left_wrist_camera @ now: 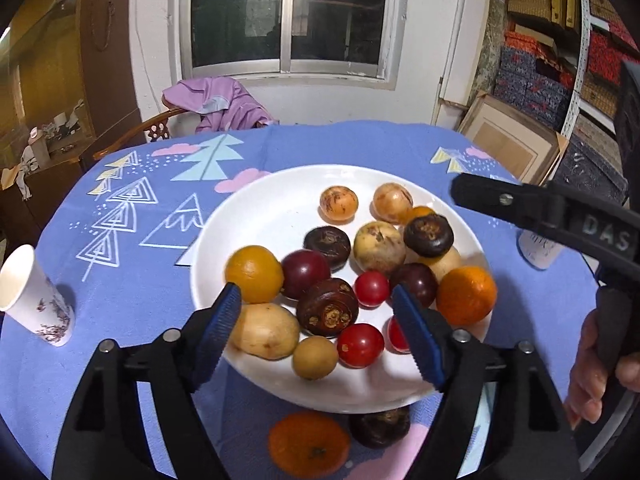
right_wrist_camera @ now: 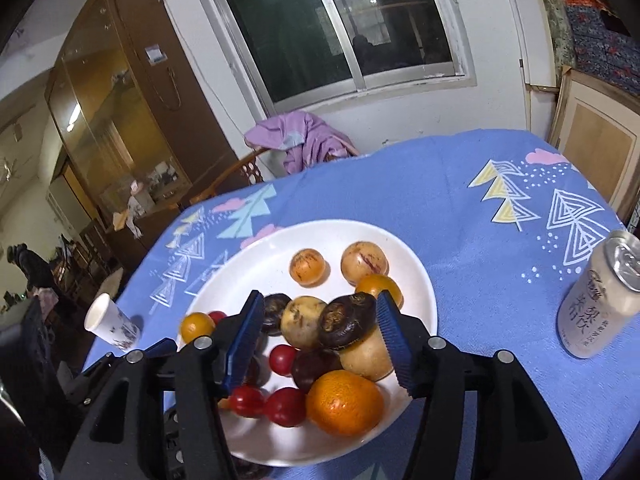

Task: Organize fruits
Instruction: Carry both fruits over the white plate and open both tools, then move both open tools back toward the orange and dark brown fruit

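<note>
A white plate (left_wrist_camera: 248,216) on the blue tablecloth holds several fruits: oranges, red tomatoes, dark water chestnuts, purple and tan fruits. My left gripper (left_wrist_camera: 316,306) is open above the plate's near side, over a water chestnut (left_wrist_camera: 327,307). An orange (left_wrist_camera: 308,447) and a dark chestnut (left_wrist_camera: 380,426) lie on the cloth in front of the plate. My right gripper (right_wrist_camera: 318,318) is open above the plate (right_wrist_camera: 416,272), with a water chestnut (right_wrist_camera: 346,322) between its fingers, apart from both. The right gripper also shows in the left wrist view (left_wrist_camera: 464,190).
A paper cup (left_wrist_camera: 34,296) stands at the table's left; it also shows in the right wrist view (right_wrist_camera: 110,322). A drink can (right_wrist_camera: 596,304) stands to the plate's right. A chair with a purple garment (left_wrist_camera: 220,100) is behind the table. Boxes are stacked at the back right.
</note>
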The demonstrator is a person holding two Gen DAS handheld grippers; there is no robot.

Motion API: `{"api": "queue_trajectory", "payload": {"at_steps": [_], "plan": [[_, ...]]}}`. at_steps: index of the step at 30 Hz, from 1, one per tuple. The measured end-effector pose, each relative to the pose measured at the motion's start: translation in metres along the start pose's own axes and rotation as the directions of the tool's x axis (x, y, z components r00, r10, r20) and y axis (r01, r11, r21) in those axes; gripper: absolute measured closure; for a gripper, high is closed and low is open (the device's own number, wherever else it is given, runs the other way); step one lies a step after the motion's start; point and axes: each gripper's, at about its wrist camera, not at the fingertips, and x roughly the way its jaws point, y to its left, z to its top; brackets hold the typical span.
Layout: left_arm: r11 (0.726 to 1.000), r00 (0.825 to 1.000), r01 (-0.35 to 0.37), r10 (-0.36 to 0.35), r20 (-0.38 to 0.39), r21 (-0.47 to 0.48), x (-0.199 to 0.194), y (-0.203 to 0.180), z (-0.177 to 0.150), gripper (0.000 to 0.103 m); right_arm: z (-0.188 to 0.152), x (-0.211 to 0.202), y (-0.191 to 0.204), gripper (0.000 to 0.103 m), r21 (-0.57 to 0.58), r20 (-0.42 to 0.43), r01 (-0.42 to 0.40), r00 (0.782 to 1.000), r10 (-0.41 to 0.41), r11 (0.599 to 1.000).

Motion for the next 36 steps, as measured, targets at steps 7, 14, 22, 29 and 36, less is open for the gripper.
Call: {"api": "queue_trajectory", "payload": {"at_steps": [7, 14, 22, 29, 36], "plan": [[0.997, 0.997, -0.053, 0.056, 0.047, -0.047, -0.047, 0.025, -0.016, 0.013, -0.001, -0.052, 0.021, 0.025, -0.006, 0.071, -0.04, 0.997, 0.04, 0.999], [0.994, 0.995, -0.101, 0.101, 0.001, -0.034, -0.055, 0.038, -0.065, 0.011, -0.028, -0.09, 0.039, 0.013, -0.043, 0.092, -0.041, 0.995, 0.045, 0.998], [0.988, 0.992, -0.128, 0.127, 0.024, 0.089, -0.053, 0.013, -0.086, 0.011, -0.072, -0.092, 0.018, 0.013, -0.035, 0.029, 0.009, 1.0, -0.008, 0.999], [0.986, 0.99, -0.136, 0.138, -0.014, 0.102, -0.036, 0.011, -0.089, 0.011, -0.08, -0.087, 0.013, 0.013, -0.018, 0.004, 0.007, 1.0, -0.007, 1.0], [0.993, 0.993, -0.089, 0.095, -0.073, 0.083, -0.019, 0.015, -0.084, 0.009, -0.084, -0.08, 0.016, 0.013, -0.038, -0.015, 0.013, 1.0, -0.014, 0.999]]}}
